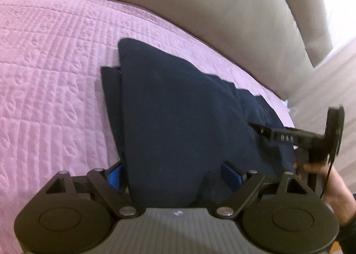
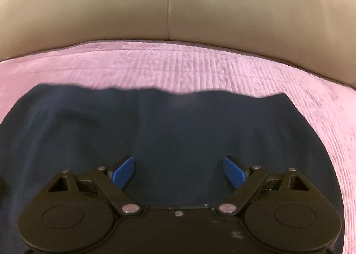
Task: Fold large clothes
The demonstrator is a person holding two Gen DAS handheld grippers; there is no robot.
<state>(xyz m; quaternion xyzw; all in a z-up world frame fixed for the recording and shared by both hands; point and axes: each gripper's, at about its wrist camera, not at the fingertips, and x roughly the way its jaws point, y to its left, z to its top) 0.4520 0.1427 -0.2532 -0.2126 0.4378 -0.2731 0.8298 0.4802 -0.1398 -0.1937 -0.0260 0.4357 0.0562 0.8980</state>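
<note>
A dark navy garment [image 1: 178, 115] lies folded on the pink quilted cover [image 1: 49, 80]. My left gripper [image 1: 175, 173] is open, its blue pads [image 1: 114, 176] apart over the garment's near edge, with cloth lying between them. My right gripper [image 2: 179, 170] is open above the flat navy garment [image 2: 166, 124], blue pads [image 2: 234, 171] wide apart, gripping nothing. The right gripper also shows in the left wrist view [image 1: 258, 128] at the garment's right side, held by a hand.
The pink cover [image 2: 200, 64] lies on a beige leather sofa; its backrest [image 2: 169, 9] rises behind. In the left wrist view the sofa arm [image 1: 244, 20] curves right, with pale floor [image 1: 333, 80] beyond.
</note>
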